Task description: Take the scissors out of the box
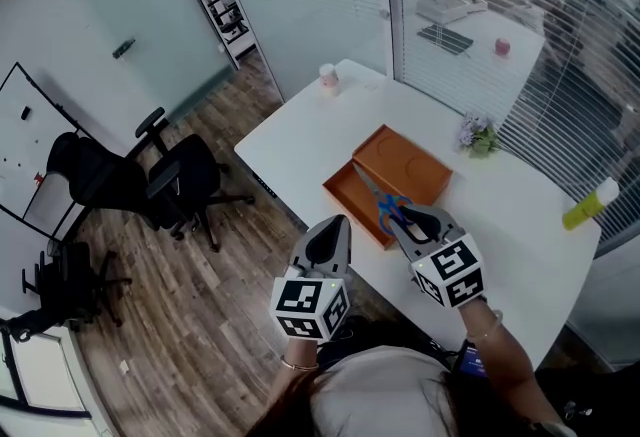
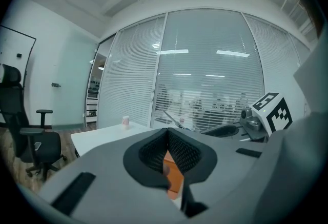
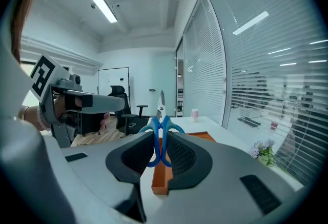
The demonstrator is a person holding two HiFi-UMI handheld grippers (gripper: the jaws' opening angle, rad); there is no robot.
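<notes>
An open orange box (image 1: 400, 177) lies on the white table (image 1: 520, 225). My right gripper (image 1: 404, 218) is shut on the blue handles of the scissors (image 1: 384, 204), which hang above the box's near edge with their blades toward the box. In the right gripper view the handles (image 3: 160, 138) are squeezed between the pads, the blades (image 3: 161, 102) stick up past the jaws, and the orange box (image 3: 166, 171) lies below. My left gripper (image 1: 331, 232) hovers off the table's near edge, left of the box. Its jaws (image 2: 168, 135) meet at the tips with nothing between them.
A pink cup (image 1: 328, 78) stands at the table's far corner, a small flower pot (image 1: 477, 135) behind the box, and a yellow-green bottle (image 1: 590, 205) at the right edge. Black office chairs (image 1: 170, 180) stand on the wood floor to the left. Glass walls with blinds close off the back.
</notes>
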